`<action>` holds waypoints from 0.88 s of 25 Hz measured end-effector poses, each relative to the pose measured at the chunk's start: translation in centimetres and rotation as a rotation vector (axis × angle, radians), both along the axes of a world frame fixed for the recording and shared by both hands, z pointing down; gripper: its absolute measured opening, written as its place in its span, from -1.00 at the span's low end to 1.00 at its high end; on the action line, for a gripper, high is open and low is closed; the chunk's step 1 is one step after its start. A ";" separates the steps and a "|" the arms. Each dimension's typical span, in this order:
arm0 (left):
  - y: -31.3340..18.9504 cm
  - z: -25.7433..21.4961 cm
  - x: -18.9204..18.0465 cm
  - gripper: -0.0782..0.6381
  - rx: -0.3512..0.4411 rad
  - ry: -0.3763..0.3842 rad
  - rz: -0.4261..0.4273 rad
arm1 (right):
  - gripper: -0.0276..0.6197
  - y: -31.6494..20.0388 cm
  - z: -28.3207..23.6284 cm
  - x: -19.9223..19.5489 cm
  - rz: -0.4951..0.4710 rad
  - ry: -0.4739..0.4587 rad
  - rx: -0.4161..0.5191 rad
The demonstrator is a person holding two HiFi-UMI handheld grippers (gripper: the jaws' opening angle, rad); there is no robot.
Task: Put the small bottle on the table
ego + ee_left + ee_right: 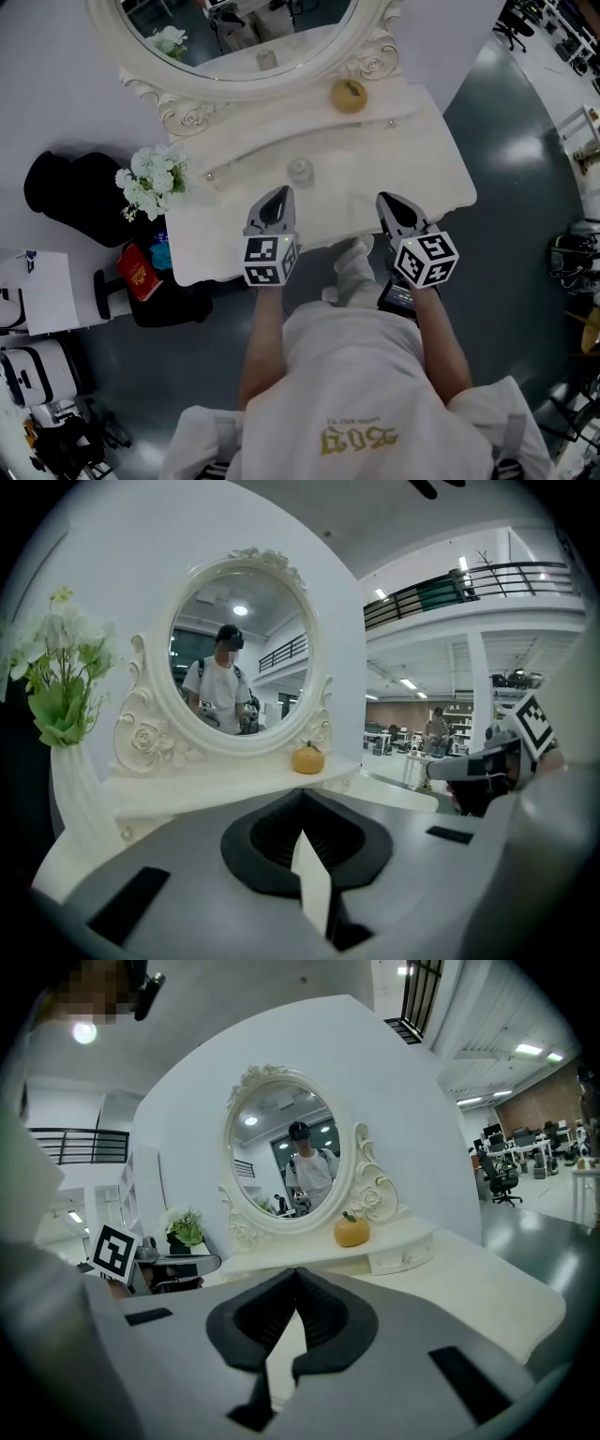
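Two claws hang at the front edge of the cream dressing table point(422, 150), each pinched together on nothing. Just beyond the left gripper point(277, 199) the small clear glass bottle point(300, 172) stands upright, long axis vertical — probably light, slick and breakable, best taken round its body. The right gripper point(392, 202) sits well apart.

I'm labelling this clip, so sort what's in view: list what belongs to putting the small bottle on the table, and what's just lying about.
Belongs to the job:
small bottle, standing on the table
left gripper, fingers shut, empty
right gripper, fingers shut, empty

Just lying about:
mirror
orange ornament
flowers
red book
black bag
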State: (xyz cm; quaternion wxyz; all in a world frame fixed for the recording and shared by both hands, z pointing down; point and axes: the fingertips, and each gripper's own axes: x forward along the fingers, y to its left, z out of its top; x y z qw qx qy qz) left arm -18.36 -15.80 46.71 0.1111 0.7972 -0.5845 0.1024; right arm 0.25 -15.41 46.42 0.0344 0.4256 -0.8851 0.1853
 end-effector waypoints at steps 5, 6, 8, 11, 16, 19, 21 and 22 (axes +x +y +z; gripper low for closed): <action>0.4 0.6 0.7 -0.73 -0.024 0.010 0.037 | -0.88 0.5 0.1 -0.2 -0.005 0.007 0.001; 0.5 0.6 0.8 -0.73 -0.024 0.011 0.041 | -0.88 0.6 0.1 -0.2 -0.005 0.009 0.001; 0.5 0.5 0.8 -0.73 -0.019 0.012 0.039 | -0.88 0.6 0.2 -0.2 -0.006 0.010 0.000; 0.6 0.4 0.6 -0.73 -0.019 0.017 0.035 | -0.88 0.7 0.0 -0.3 -0.011 0.020 0.000; 0.6 0.7 0.6 -0.73 -0.024 0.022 0.050 | -0.88 0.6 0.1 -0.6 -0.019 0.029 -0.001; 0.6 0.8 1.2 -0.73 -0.035 0.055 0.088 | -0.88 0.7 0.1 -0.8 -0.024 0.023 0.000; 0.5 0.8 1.7 -0.73 -0.041 0.095 0.110 | -0.88 0.8 0.0 -0.8 -0.023 0.022 0.001; 0.5 0.7 1.9 -0.73 -0.040 0.119 0.114 | -0.88 0.9 0.0 -0.7 -0.022 0.022 0.000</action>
